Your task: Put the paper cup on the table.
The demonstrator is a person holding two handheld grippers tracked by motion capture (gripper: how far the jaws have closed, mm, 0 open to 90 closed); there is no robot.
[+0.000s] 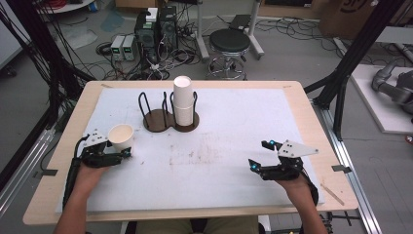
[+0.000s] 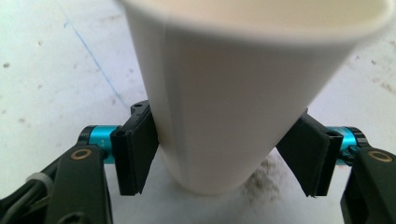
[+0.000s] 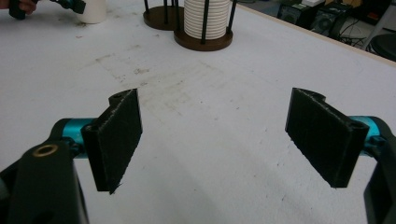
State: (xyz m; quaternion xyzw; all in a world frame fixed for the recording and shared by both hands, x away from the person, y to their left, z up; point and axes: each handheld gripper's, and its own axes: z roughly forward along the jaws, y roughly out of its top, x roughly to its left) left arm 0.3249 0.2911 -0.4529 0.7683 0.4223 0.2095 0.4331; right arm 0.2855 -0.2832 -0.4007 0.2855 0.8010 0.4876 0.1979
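Left hand-held gripper [image 1: 127,152] has its two black jaws closed against the lower wall of a white paper cup [image 1: 121,136], one pad on each side, so the cup stands upright on the white table [image 1: 234,146] near its left edge, mouth up. Holding it low on the taper probably keeps the rim free, which would suit dropping it onto the stack of cups [image 1: 182,100] in the dark two-ring holder [image 1: 158,119] further back, whose other ring stands empty. Right hand-held gripper [image 3: 215,135] rests wide open with nothing between its jaws, well apart from the cup, seemingly just waiting.

In the left gripper view the paper cup [image 2: 233,93] is cut off at the top, and its far side is hidden. How many cups the stack holds is hard to count.
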